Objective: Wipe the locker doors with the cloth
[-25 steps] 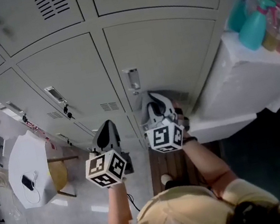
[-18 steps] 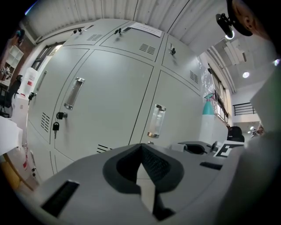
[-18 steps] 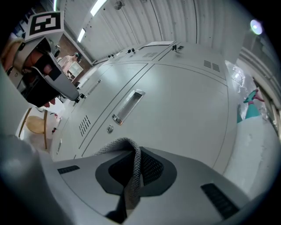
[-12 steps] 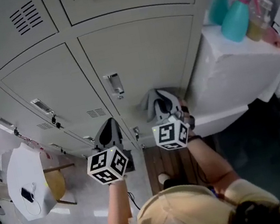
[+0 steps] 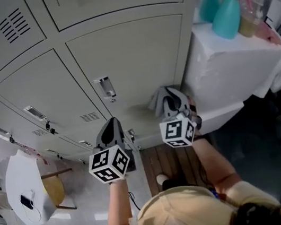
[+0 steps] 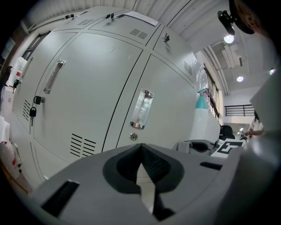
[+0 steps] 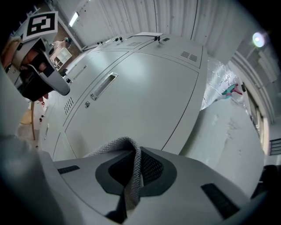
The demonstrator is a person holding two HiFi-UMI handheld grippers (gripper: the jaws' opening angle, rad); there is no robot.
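1. Nearest the head camera is the person's pale yellow top [image 5: 185,214]. Both bare forearms reach forward from it, one to each gripper.
2. Left gripper [image 5: 111,126]: its own view shows the jaws brought together with nothing between them [image 6: 141,148]. It is held to the left of the right gripper, apart from it, and points at the lockers.
3. Right gripper [image 5: 171,100]: jaws closed on the grey knitted cloth [image 7: 131,176]. One fold runs down between the pads, and the rest loops up and over the left jaw.
4. In the head view the cloth [image 5: 155,100] is bunched round the right gripper's tip. It sits over the lower right corner of a pale grey metal locker door [image 5: 130,52]. Contact with the door: cannot tell.
5. That door carries a chrome recessed handle [image 5: 106,87] near its left edge, with a small round keyhole [image 6: 133,136] just below it.
6. Right of the lockers is a white-draped tabletop [image 5: 230,72]. A teal plastic spray bottle [image 5: 226,12] stands near the tabletop's edge beside the lockers, and a second teal bottle [image 5: 208,3] is just beside it.
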